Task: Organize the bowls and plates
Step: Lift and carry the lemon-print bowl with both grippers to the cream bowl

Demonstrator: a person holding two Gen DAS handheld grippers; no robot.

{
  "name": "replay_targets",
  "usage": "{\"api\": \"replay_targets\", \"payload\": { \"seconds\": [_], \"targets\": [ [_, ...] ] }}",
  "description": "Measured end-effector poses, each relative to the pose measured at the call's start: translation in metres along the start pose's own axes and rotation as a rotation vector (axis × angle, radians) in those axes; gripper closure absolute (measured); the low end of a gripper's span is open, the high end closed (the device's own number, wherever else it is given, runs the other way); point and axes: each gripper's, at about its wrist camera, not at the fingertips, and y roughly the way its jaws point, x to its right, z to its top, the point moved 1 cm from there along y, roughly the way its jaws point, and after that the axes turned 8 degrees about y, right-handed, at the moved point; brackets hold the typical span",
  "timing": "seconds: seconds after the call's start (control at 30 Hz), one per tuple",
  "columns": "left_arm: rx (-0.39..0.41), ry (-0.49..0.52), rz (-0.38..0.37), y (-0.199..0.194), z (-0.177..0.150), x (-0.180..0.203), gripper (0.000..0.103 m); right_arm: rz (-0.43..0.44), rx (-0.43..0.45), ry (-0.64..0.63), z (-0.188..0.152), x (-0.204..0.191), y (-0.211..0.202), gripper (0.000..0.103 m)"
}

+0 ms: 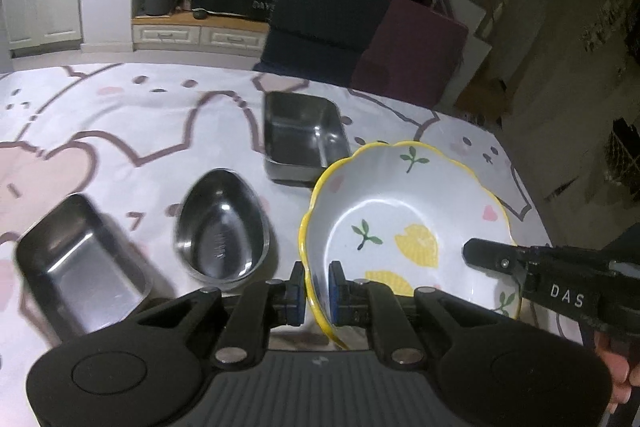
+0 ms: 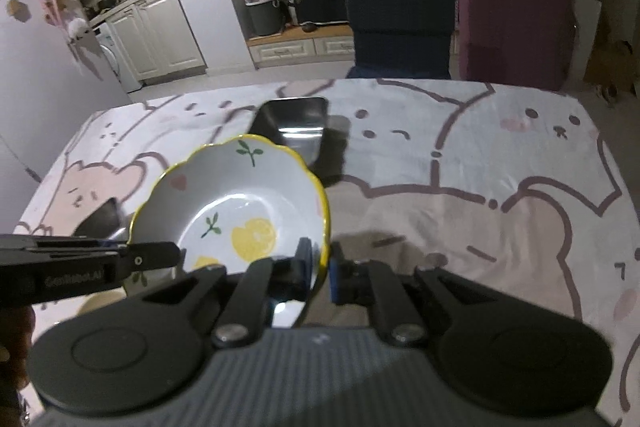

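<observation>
A white scalloped bowl [image 1: 400, 211] with a yellow rim and lemon prints is held between both grippers above the table. My left gripper [image 1: 316, 291] is shut on the bowl's left rim, one pad inside and one outside. My right gripper [image 2: 322, 271] is shut on the opposite rim of the same bowl [image 2: 240, 203]. The right gripper's black finger [image 1: 488, 257] reaches over the rim in the left wrist view. The left gripper's finger [image 2: 156, 255] does the same in the right wrist view.
On the cartoon-print tablecloth [image 1: 120, 123] lie an egg-shaped steel dish [image 1: 222, 227], a rectangular steel tray [image 1: 80, 267] at the near left and a square steel tray [image 1: 304, 139] behind the bowl. Chairs [image 2: 400, 15] stand past the table's far edge.
</observation>
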Motion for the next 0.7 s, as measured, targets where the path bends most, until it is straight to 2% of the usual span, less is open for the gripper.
{"api": "replay_targets", "payload": {
  "seconds": [0.17,0.33,0.5,0.7],
  "targets": [
    [0.025,-0.024,0.026,-0.035,-0.019,-0.015,0.092,0.022,0.012,-0.02,-0.015,-0.029,-0.018,0.093],
    [0.014,-0.034,0.043,-0.056,-0.045,-0.031,0.092,0.045,-0.007,-0.023,-0.033,-0.059,-0.024,0.093],
    [-0.017,-0.022,0.042,-0.065,-0.074,-0.046,0.091,0.047,-0.048,-0.081,-0.053,-0.081,-0.019,0.093],
    [-0.079,-0.053,0.02,-0.059,-0.106,-0.061,0.09,0.034,-0.105,-0.158,-0.077,-0.102,-0.01,0.093]
  ]
}}
